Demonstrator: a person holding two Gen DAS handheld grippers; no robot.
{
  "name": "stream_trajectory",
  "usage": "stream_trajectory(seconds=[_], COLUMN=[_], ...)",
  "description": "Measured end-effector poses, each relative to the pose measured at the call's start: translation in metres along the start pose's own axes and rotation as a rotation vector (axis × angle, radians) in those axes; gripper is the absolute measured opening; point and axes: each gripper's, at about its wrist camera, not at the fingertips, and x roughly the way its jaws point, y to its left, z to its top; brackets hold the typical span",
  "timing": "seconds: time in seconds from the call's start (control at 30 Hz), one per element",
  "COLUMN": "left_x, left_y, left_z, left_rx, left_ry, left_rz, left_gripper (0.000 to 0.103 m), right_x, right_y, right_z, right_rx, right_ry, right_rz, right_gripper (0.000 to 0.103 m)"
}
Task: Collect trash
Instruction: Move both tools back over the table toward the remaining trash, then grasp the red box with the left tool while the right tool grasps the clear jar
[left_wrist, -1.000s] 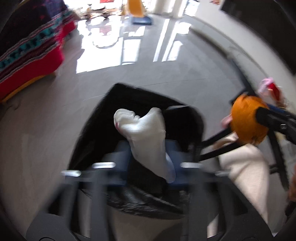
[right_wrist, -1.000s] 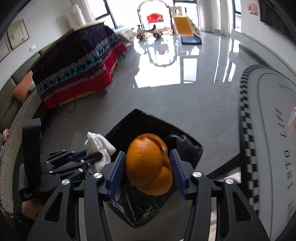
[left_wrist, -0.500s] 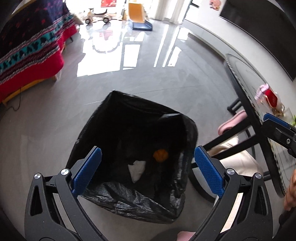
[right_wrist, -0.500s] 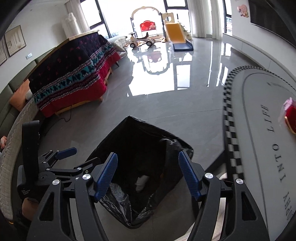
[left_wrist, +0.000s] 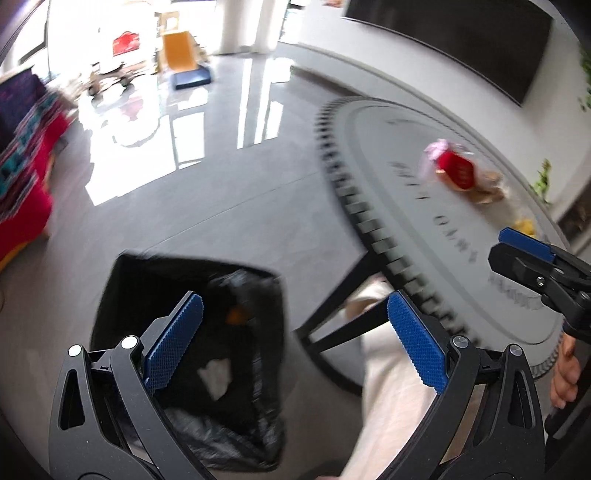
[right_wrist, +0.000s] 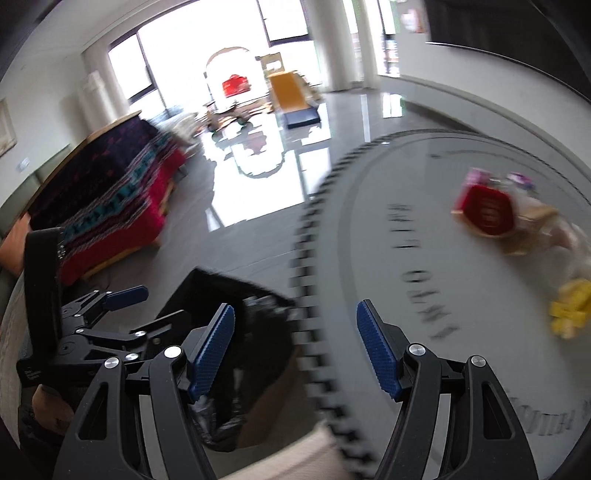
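Black bin liner (left_wrist: 140, 295) on the floor beside the desk (left_wrist: 424, 221): orange peel (left_wrist: 236, 314) and white tissue (left_wrist: 216, 376) inside. Both your tools, left tool (left_wrist: 295, 343) and right tool (right_wrist: 295, 350), stand released and empty. Step in hand, by my reading: between loads. Remaining on the desk: red wrapper (right_wrist: 487, 214), yellow scrap (right_wrist: 570, 306). Next you need a reach to these, jaws wide.
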Motion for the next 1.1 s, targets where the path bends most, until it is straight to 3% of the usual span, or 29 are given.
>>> stream_trajectory(seconds=[0.3, 0.43, 0.73, 0.9, 1.1], left_x=[0.035, 0.056, 0.089, 0.113, 0.157], left_y=[-0.091, -0.124, -0.169, -0.181, -0.200], left_z=[0.042, 0.061, 0.086, 0.112, 0.139], left_rx=[0.161, 0.217, 0.310, 0.342, 0.405], left_ry=[0.018, 0.039, 0.053, 0.040, 0.061], left_rz=[-0.097, -0.132, -0.143, -0.131, -0.188], left_gripper=[0.097, 0.097, 0.097, 0.097, 0.097], right_x=[-0.051, -0.064, -0.046, -0.038, -0.029], right_y=[-0.126, -0.171, -0.233, -0.240, -0.249], right_z=[0.005, 0.013, 0.027, 0.033, 0.042], right_rx=[0.211, 0.290, 0.481, 0.493, 0.503], right_ry=[-0.067, -0.076, -0.081, -0.084, -0.076], right_rz=[-0.173, -0.195, -0.096, -0.079, -0.053], right_gripper=[0.070, 0.070, 0.062, 0.058, 0.054])
